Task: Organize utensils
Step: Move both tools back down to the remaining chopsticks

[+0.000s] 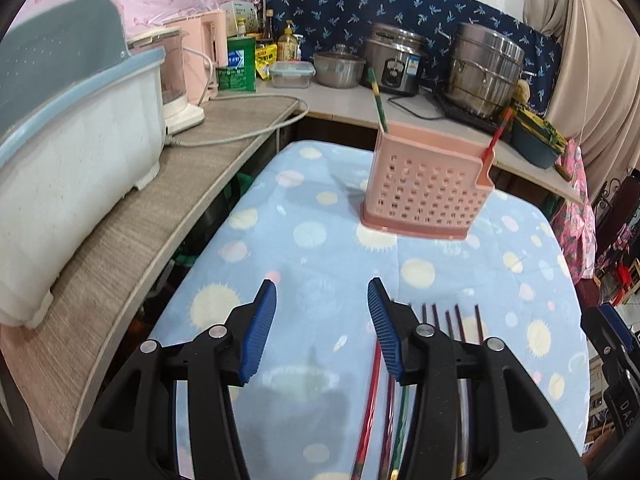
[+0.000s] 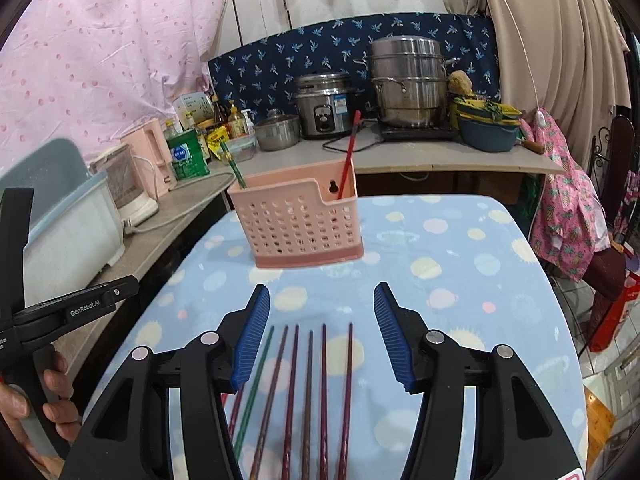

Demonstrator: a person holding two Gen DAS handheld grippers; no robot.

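A pink perforated utensil holder [image 2: 301,220] is standing upright on the blue dotted cloth [image 2: 460,248] that is covering the table, and everything else is best placed from it. Inside the holder a green chopstick [image 2: 234,166] is leaning out at its left end, and a red chopstick [image 2: 348,156] is leaning out at its right end, beside the keyhole slot. On the cloth in front of the holder, toward the cameras, a row of loose chopsticks [image 2: 310,392] is lying side by side, tips pointing at the holder: one green, the others dark red or brown. The right gripper [image 2: 322,336] is hanging over this row with its blue pads standing apart at a middling width, holding nothing and touching nothing; most of the row is showing in the gap between them. The left gripper [image 1: 322,330] is hovering in front of the holder and to the left of the row, its jaws likewise partly spread and empty, with bare cloth between them and chopsticks [image 1: 370,396] lying under and past its right finger. Behind the holder, a rice cooker [image 2: 326,110] and a steel steamer pot [image 2: 410,82] are sitting on the counter [image 2: 400,156].
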